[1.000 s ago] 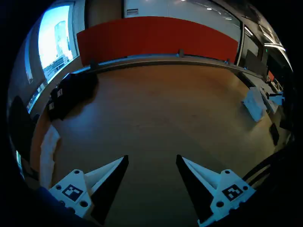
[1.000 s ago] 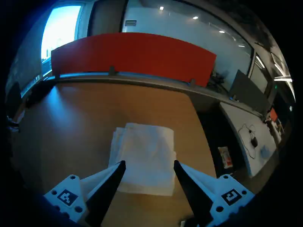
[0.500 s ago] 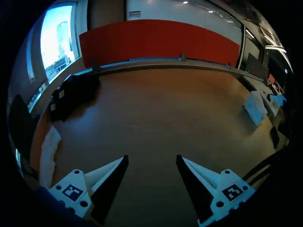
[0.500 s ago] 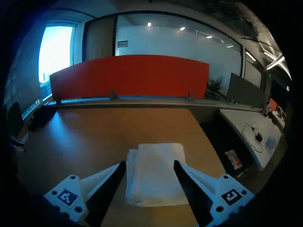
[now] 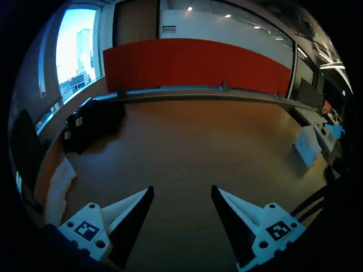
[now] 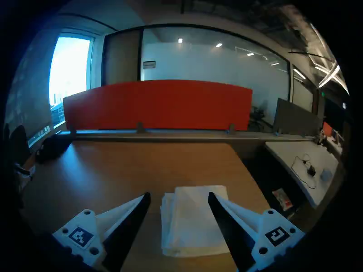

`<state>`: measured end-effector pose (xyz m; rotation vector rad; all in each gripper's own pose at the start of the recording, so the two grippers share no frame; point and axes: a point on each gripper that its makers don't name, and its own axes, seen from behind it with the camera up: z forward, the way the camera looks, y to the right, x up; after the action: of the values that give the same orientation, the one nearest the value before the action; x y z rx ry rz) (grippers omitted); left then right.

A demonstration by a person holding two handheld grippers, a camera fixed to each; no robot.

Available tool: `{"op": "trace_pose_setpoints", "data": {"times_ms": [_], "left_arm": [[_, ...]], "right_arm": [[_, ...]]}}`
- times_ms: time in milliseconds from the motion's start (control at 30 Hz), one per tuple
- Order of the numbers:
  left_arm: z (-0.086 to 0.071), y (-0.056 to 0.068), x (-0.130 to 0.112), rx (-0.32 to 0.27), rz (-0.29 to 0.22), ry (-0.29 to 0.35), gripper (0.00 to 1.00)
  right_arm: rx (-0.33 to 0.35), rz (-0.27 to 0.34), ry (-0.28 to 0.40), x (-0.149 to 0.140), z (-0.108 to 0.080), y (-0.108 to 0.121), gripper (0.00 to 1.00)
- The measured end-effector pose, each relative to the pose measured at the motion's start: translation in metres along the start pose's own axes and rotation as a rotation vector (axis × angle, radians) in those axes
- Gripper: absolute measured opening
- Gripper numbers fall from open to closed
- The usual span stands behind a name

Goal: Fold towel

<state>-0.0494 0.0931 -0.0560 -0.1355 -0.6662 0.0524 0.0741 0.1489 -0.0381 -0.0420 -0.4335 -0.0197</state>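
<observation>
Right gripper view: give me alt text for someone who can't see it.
A folded white towel lies on a wooden table, seen between the open, empty fingers of the right gripper. A red divider runs along the table's far edge, with a bright window at the left.

Both grippers' fingers [image 5: 136, 217] [image 6: 134, 222] apart, empty.

**Lots of room in the middle**

In front of the left gripper [image 5: 181, 187], the brown table [image 5: 195, 136] is bare from eleven to one o'clock, so a hand could slide straight out. A black bag [image 5: 93, 124] sits at ten o'clock and a white cloth [image 5: 56, 190] at nine. The red wall [image 5: 195, 63] blocks the far edge at twelve. In front of the right gripper [image 6: 178, 194], the folded towel [image 6: 195, 222] lies at twelve, and the table ends at two.
</observation>
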Motion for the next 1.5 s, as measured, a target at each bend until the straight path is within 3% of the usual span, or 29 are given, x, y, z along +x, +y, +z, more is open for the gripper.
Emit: {"op": "trace_pose_setpoints", "data": {"times_ms": [333, 567, 1000, 1500], "left_arm": [[-0.006, -0.013, 0.056, 0.033, -0.05, 0.211, 0.93], [-0.014, -0.021, 0.092, 0.053, -0.061, 0.34, 0.93], [-0.021, -0.035, 0.122, 0.076, -0.063, 0.431, 0.93], [-0.028, -0.038, 0.144, 0.07, -0.076, 0.497, 0.93]], "right_arm": [[-0.018, 0.023, 0.115, 0.033, -0.008, -0.01, 0.98], [-0.016, 0.029, 0.155, 0.045, -0.009, -0.019, 0.98], [-0.001, 0.022, 0.234, 0.082, -0.015, -0.051, 0.98], [0.055, 0.0, 0.306, 0.113, -0.015, -0.127, 0.98]]}}
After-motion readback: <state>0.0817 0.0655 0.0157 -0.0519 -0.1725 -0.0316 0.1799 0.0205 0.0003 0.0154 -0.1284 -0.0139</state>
